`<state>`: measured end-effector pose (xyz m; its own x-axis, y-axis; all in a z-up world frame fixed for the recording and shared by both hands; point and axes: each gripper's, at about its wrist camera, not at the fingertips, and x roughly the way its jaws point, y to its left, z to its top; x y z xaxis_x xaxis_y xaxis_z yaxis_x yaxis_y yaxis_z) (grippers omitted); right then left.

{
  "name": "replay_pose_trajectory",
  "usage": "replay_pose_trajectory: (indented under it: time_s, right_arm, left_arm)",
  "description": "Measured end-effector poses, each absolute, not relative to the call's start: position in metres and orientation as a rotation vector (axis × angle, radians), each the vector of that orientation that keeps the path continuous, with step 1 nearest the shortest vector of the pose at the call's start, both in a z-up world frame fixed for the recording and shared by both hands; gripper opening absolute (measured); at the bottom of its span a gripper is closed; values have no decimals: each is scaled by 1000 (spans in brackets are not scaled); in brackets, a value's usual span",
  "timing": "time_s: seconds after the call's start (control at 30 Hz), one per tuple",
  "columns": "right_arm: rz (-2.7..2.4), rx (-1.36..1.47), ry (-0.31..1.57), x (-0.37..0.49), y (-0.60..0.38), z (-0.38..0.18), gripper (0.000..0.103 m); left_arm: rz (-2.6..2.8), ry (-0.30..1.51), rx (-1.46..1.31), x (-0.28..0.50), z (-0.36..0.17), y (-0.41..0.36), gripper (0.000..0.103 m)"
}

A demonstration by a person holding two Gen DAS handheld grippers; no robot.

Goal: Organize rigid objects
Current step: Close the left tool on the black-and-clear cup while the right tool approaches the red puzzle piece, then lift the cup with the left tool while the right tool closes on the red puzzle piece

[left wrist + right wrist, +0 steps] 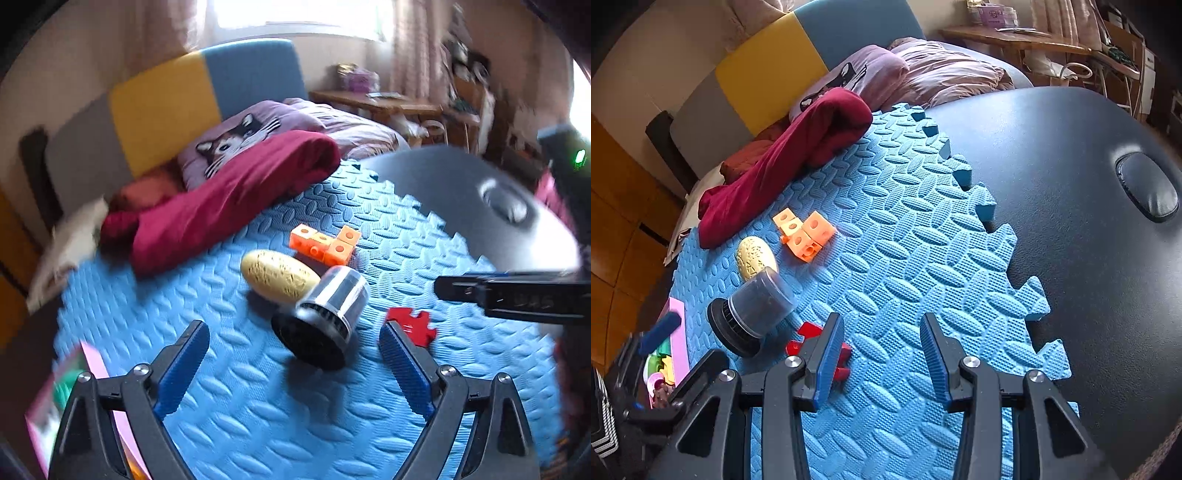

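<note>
Rigid objects lie grouped on the blue foam mat [905, 258]. An orange block cluster [327, 243] sits farthest from the grippers; a yellow egg-shaped piece [277, 275] lies just beside it. A dark cylindrical container [325, 317] rests on its side, its closed end touching or nearly touching the egg-shaped piece, its black cap toward the grippers. A red puzzle-shaped piece [413, 325] lies flat near the container.

Left gripper [295, 354]: fingers spread wide, released, nothing between them; the container lies just ahead of the gap.

Right gripper [882, 350]: fingers partly apart over bare mat, gripping nothing. One finger overlaps the red piece in the right wrist view; contact cannot be determined.

A maroon blanket [790, 147] lies bunched at the mat's far edge. A pink tray [677, 339] sits at the mat's left edge. The mat rests on a dark padded surface [1071, 166].
</note>
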<state>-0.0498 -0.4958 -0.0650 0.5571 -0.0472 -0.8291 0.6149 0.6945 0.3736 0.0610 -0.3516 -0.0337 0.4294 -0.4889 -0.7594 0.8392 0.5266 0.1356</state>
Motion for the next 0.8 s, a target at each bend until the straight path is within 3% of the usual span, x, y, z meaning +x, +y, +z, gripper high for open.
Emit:
replay_pose_trajectory:
  time_s: [0.17, 0.33, 0.4, 0.8]
  right_arm:
    - [-421, 721, 899, -49, -496, -64, 43]
    - [-418, 731, 896, -49, -497, -64, 43]
    - [-420, 733, 897, -49, -498, -65, 43]
    - [-415, 729, 930, -47, -497, -71, 43]
  left_arm:
    - [-914, 745, 654, 66, -48, -374, 87]
    - [-935, 845, 646, 77, -65, -387, 62]
    - [-927, 857, 619, 76, -67, -386, 58]
    - [-837, 992, 433, 48, -66, -325, 58]
